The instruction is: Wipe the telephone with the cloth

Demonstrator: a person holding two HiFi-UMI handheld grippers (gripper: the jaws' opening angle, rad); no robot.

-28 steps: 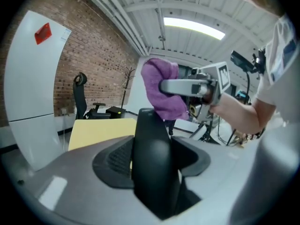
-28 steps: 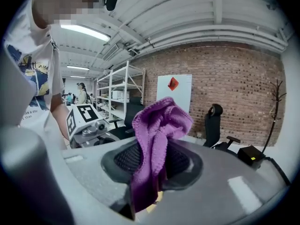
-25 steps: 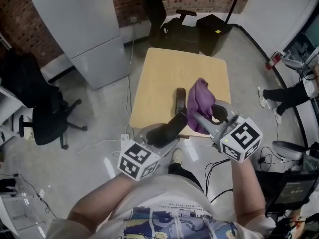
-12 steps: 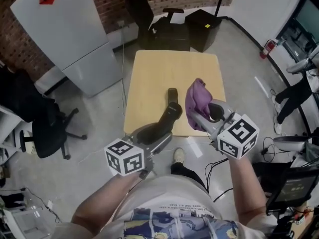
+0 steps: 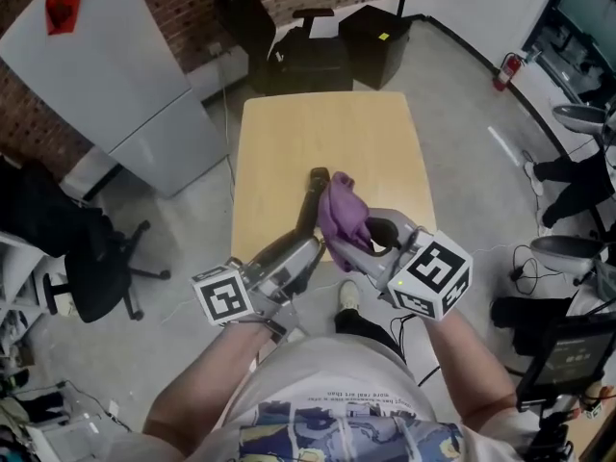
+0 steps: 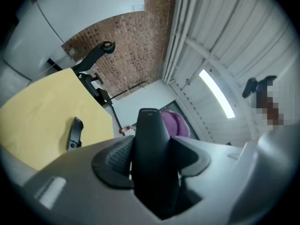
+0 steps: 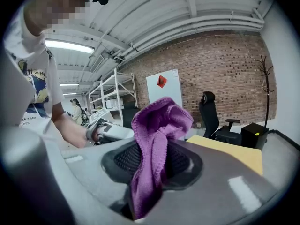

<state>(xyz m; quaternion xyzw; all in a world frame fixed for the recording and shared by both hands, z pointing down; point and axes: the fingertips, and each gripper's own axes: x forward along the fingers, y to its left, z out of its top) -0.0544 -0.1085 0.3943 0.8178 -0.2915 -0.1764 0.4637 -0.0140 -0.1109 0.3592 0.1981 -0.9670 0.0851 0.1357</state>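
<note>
Purple cloth [image 5: 339, 217] meets the black telephone handset [image 5: 308, 215] over the desk's [image 5: 327, 128] near edge, so wiping looks under way.

Left gripper view: the left gripper [image 6: 152, 156] has its fingers clamped on the handset.

Right gripper view: the right gripper [image 7: 152, 165] has its fingers pinching the cloth.

The next move is probably to rub along the handset, and bare desk lies ahead.

Telephone: slim black plastic handset [image 6: 151, 135], clamped lengthwise in left tongs [image 5: 294, 256], raised above bench [image 5: 327, 133].
Cloth: purple microfibre cloth [image 7: 157, 125], bunched, pinched in right tongs [image 7: 152, 161], beside handset's far end.
</note>
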